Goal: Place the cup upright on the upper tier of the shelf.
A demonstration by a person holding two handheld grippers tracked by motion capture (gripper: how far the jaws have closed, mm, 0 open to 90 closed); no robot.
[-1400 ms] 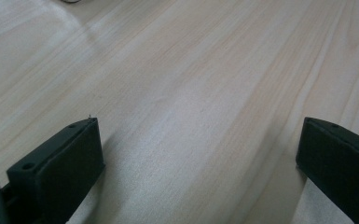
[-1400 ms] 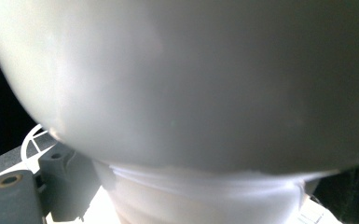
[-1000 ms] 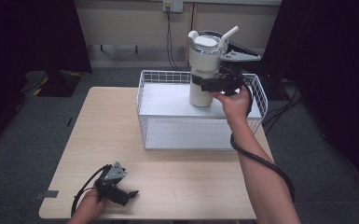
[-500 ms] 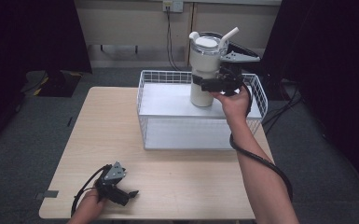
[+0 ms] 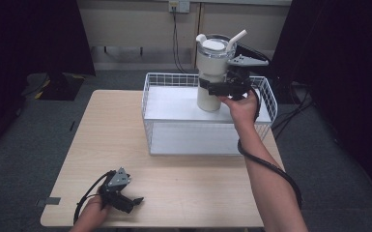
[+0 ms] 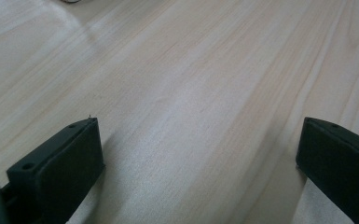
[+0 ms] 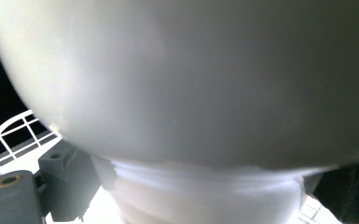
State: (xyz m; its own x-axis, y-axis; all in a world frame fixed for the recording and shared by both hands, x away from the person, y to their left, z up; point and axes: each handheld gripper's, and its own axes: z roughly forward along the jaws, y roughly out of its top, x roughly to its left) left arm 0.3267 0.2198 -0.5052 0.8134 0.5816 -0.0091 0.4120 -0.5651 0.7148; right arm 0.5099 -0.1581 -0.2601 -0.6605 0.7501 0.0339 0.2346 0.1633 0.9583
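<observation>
Tumbler (image 5: 211, 72) in right gripper (image 5: 216, 88), seemingly above basket (image 5: 170, 126)

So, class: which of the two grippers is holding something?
The right gripper: its fingers clamp the white tumbler over the wire basket. The left gripper rests open on the wooden table.

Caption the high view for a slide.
Right hand-held gripper clamps a tall white lidded tumbler over the white wire basket.
</observation>
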